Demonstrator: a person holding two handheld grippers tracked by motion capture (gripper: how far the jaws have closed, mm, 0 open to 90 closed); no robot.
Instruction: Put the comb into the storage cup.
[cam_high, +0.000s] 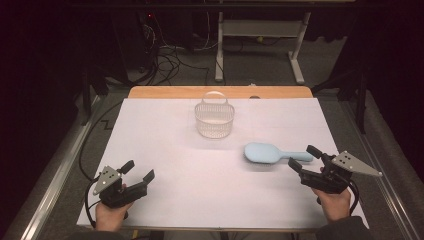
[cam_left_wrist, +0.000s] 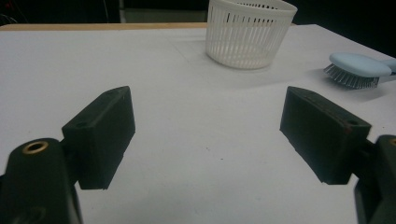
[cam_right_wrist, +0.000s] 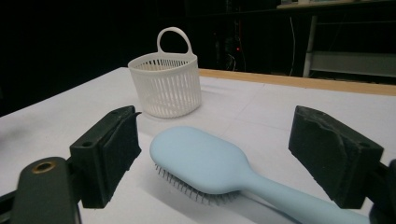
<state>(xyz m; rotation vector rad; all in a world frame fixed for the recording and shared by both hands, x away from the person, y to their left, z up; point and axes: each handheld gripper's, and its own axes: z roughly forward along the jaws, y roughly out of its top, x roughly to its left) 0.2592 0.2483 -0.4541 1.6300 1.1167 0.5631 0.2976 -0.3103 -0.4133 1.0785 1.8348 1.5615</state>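
A: What do we have in front of the right gripper (cam_high: 307, 158)?

B: The brush (cam_high: 272, 153). We see it as a pale blue hairbrush with a smooth, rounded oval back and a slim handle of the same colour. It lies bristles down on the white sheet (cam_high: 165, 130), head toward the middle of the table, handle pointing at our right gripper.

A: And from the right gripper view?

B: There the brush (cam_right_wrist: 210, 165) sits between and just ahead of our two black jaws, which stand wide apart with nothing in them. We can make out a row of thin dark bristles under the edge of the head, with the handle running down toward the bottom right of that view. Whether the jaws touch the handle we cannot tell.

A: What about our left gripper (cam_high: 138, 171)?

B: It rests at the near left of the sheet, well apart from the brush, jaws spread and empty. In the left gripper view we catch the brush (cam_left_wrist: 358, 69) off to the right, bristles showing beneath the blue back.

A: Anything else close by?

B: A white slotted basket (cam_high: 214, 118) with a loop handle, standing upright beyond the brush, near but not touching it.
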